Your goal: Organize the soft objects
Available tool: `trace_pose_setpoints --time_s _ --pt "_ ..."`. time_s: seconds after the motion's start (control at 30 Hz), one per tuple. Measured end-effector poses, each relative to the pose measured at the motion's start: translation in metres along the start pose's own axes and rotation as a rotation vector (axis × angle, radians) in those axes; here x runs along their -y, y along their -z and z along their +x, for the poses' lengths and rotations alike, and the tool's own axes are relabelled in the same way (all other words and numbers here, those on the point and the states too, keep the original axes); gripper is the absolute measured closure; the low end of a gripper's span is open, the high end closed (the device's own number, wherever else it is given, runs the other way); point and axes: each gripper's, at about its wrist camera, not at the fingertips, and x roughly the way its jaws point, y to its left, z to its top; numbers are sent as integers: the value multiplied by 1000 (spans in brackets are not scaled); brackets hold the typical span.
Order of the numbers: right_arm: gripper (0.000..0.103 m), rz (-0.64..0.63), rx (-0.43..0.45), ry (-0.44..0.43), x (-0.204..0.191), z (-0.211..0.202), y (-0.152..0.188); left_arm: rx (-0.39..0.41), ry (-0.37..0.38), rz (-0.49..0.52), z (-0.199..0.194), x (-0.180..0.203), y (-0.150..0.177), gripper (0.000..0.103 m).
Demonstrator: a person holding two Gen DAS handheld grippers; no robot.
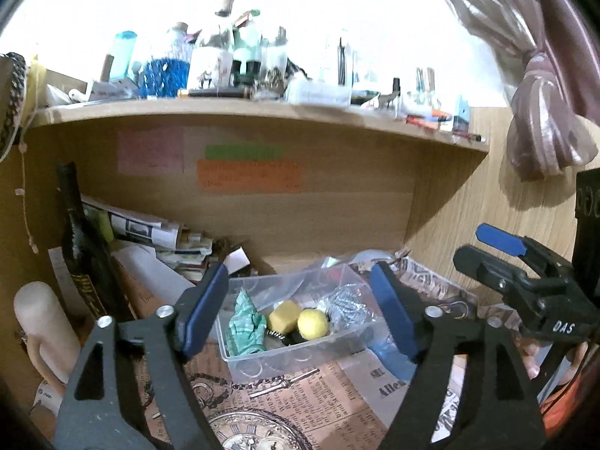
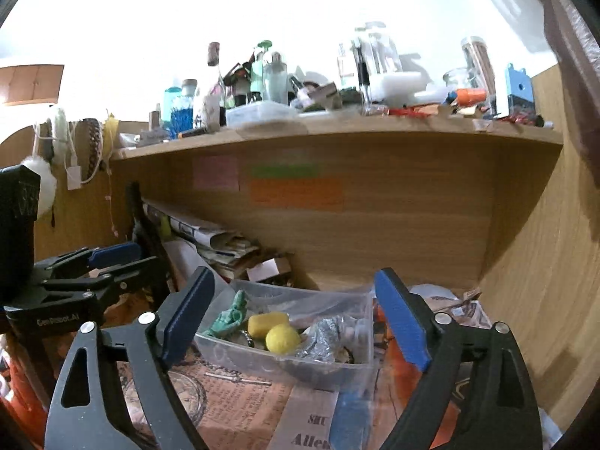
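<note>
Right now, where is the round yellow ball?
The yellow ball sits inside the clear plastic box, in both views, between the yellow sponge block on its left and crinkly silver wrap on its right.

Clear glossy plastic tub, crinkled shiny foil wrapper, matt spongy yellow ball, wood-grain laminate shelf, printed newspaper-style paper, matt black plastic left gripper

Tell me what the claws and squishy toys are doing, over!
Left claw open, empty. Right claw open, empty. Yellow ball, yellow block, green toy in clear tub. Nothing blocking.
</note>
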Motion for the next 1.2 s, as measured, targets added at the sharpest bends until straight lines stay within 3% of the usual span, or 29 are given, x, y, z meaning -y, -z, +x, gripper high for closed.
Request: trace_pose_setpoints --time_s 0.1,0.3,1.2 --pt "3 -2 21 6 -2 -11 0 23 -7 0 -11 5 -2 12" --pt "0 -5 42 17 -4 -23 1 45 -15 4 -22 9 -2 3" --pt "0 3 35 15 -5 -27 4 34 -18 6 -22 9 3 1"
